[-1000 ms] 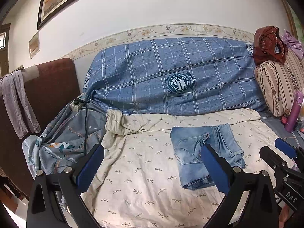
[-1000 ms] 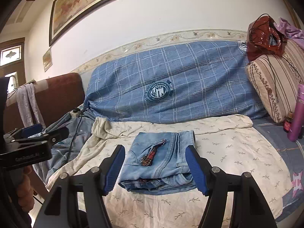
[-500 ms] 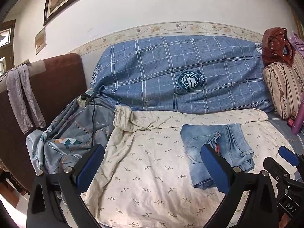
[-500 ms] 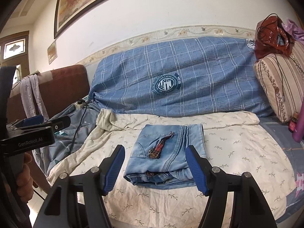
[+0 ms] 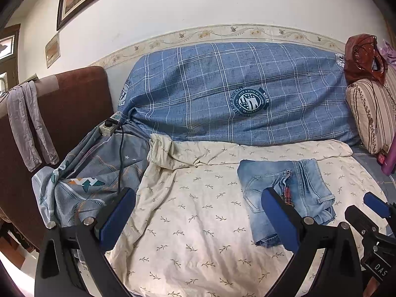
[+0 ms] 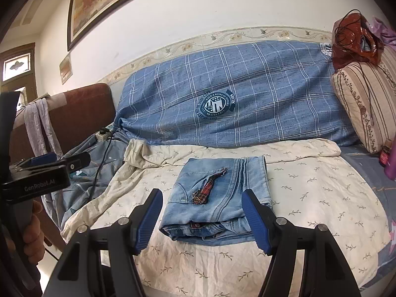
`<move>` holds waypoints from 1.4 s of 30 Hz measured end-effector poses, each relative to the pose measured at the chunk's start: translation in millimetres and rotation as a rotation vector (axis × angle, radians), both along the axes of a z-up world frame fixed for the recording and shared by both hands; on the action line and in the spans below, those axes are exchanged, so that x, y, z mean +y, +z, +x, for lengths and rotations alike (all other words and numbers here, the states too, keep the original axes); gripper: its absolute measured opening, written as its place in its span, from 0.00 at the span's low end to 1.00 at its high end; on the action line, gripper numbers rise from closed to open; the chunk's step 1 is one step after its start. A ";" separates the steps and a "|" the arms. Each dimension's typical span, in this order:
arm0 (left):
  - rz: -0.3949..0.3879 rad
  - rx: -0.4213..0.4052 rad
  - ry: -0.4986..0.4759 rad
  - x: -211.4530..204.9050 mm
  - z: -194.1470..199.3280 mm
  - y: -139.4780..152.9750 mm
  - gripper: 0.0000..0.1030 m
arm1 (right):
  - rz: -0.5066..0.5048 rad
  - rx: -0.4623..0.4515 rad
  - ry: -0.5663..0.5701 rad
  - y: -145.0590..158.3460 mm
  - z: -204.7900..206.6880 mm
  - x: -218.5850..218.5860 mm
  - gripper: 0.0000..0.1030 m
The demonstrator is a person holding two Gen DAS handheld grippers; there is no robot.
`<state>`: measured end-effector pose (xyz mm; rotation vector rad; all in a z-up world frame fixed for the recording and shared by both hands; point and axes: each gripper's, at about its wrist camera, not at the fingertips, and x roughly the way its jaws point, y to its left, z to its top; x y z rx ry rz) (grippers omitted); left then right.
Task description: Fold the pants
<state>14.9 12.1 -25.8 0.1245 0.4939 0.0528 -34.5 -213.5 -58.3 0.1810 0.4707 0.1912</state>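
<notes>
The light-blue jeans lie folded into a small rectangle on the cream leaf-print sheet; a red plaid lining shows at the fly. They also show in the left wrist view, right of centre. My right gripper is open and empty, held in front of the jeans' near edge, apart from them. My left gripper is open and empty, above the sheet left of the jeans. The right gripper shows at the left view's right edge; the left gripper shows at the right view's left edge.
A blue checked cover drapes the sofa back. A grey patterned cloth with a power strip and cable lies at left. A striped cushion, red bag and purple bottle sit at right.
Both grippers have drawn back and a little left from the folded jeans, so the jeans sit further right in the left view. Both stay open and empty.
</notes>
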 end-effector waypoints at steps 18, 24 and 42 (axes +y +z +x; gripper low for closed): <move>-0.025 -0.032 0.018 4.9 -9.3 11.1 0.98 | 0.003 -0.021 0.010 6.3 -6.0 3.0 0.67; -0.032 -0.058 0.033 7.9 -16.6 18.3 0.98 | 0.000 -0.039 0.012 11.5 -11.4 4.6 0.67; -0.055 -0.010 0.038 14.1 -13.4 9.9 0.99 | -0.036 0.017 0.008 2.4 -7.7 9.6 0.67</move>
